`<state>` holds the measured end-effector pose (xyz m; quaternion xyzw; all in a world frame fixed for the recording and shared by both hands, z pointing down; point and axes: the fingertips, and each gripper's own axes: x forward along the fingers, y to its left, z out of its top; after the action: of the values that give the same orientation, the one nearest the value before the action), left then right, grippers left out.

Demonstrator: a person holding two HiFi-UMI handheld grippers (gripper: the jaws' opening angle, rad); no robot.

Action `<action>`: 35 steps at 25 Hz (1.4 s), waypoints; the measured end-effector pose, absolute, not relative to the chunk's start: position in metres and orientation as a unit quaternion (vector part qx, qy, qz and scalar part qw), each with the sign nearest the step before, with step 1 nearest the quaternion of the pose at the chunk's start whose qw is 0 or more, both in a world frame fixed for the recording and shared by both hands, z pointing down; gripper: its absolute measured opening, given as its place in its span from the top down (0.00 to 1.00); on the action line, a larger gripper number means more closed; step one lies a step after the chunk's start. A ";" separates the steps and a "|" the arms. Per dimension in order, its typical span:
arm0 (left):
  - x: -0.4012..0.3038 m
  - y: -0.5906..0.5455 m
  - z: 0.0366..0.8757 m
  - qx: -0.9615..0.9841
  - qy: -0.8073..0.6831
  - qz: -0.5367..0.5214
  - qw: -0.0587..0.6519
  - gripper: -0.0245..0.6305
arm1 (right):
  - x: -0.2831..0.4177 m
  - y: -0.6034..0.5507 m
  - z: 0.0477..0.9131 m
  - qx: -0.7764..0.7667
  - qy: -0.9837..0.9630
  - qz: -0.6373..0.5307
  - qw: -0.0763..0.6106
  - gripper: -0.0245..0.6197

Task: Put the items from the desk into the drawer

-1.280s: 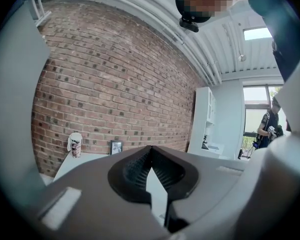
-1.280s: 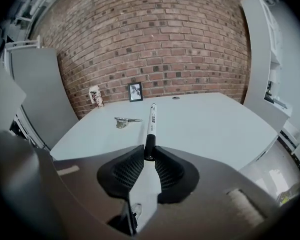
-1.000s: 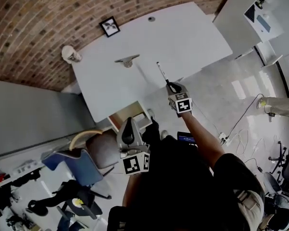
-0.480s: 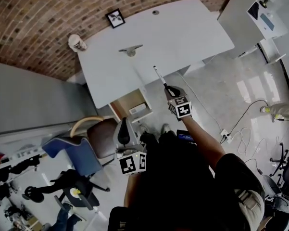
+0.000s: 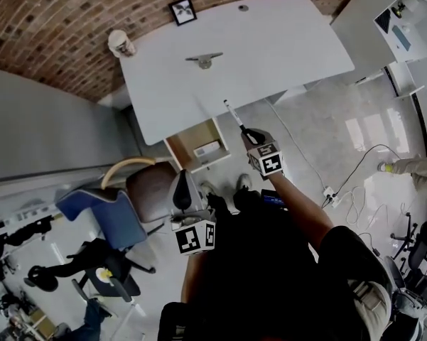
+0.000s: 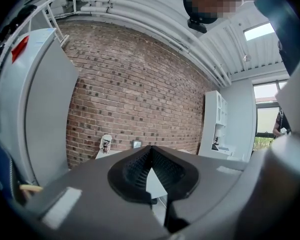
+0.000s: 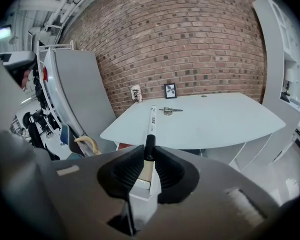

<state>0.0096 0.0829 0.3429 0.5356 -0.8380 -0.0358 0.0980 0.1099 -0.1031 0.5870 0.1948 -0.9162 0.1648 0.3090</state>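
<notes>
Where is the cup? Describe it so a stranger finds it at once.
Start at the white desk against the brick wall. At its far left corner, left of the small framed picture, stands the cup. It is the only tall round thing there; the metal tool lies flat.

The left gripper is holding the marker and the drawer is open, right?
No: the right gripper holds the marker, as the right gripper view shows. The left gripper is shut on nothing. The drawer is indeed open.
</notes>
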 end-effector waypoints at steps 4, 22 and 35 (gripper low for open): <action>-0.006 0.095 0.352 0.537 -0.836 -0.043 0.105 0.94 | 0.093 -0.076 0.597 0.175 -0.915 0.166 0.323 0.85; -0.038 0.116 0.425 0.547 -0.822 -0.050 0.149 0.94 | 0.071 0.000 0.719 0.153 -0.854 0.231 0.440 0.85; -0.048 0.107 0.486 0.533 -0.824 -0.044 0.188 0.94 | 0.077 0.000 0.827 0.185 -0.793 0.296 0.500 0.85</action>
<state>-0.0484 0.1075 0.4862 0.5331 -0.8238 -0.0443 0.1879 0.0773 0.0005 0.8274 0.1847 -0.7925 0.2960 0.5001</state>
